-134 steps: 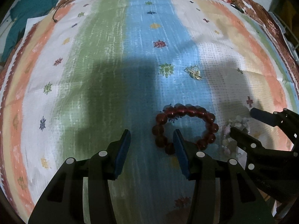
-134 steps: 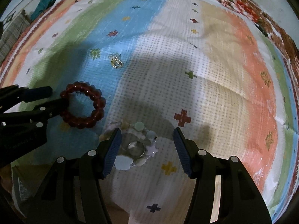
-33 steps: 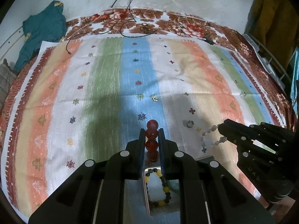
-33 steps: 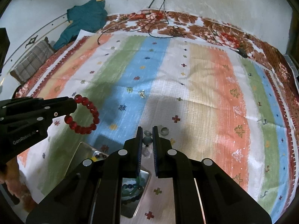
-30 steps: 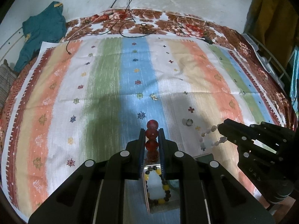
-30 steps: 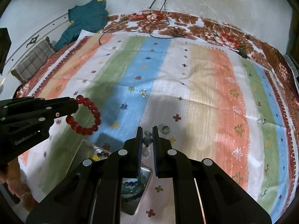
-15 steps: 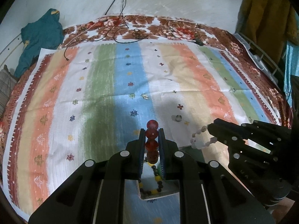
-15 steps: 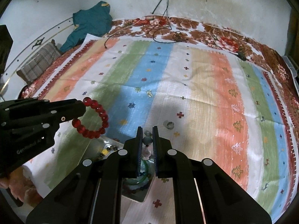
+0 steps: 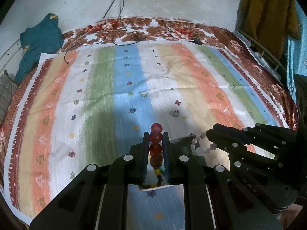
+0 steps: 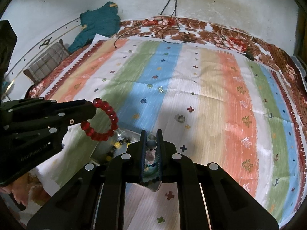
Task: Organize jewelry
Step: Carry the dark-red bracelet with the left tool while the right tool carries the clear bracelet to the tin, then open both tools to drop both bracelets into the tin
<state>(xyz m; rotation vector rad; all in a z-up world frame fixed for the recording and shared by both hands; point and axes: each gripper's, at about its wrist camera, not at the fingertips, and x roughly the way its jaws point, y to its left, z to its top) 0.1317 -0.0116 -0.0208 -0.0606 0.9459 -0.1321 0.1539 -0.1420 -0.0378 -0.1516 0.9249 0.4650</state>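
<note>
My left gripper [image 9: 155, 137] is shut on a red bead bracelet [image 9: 156, 137], held above a shiny metal tray [image 9: 177, 147]; the bracelet hangs as a ring in the right wrist view [image 10: 101, 122]. My right gripper [image 10: 151, 142] is shut on a pale stone bracelet [image 10: 150, 154], also seen at the right in the left wrist view [image 9: 200, 145]. The tray [image 10: 99, 153] holds a yellow-and-dark bead bracelet [image 10: 115, 147]. A small ring [image 9: 175, 113] and a gold trinket [image 9: 143, 94] lie on the striped cloth [image 9: 96, 95].
A teal garment [image 9: 38, 42] lies at the far left corner. Black cables [image 9: 115, 30] run over the floral blanket at the back. A mustard garment [image 9: 268, 17] hangs at the far right. A checked cushion [image 10: 46, 61] sits at the left.
Both grippers have closed on their bracelets and lifted them off the cloth. Over the last second they rose a little and moved back over the tray.
</note>
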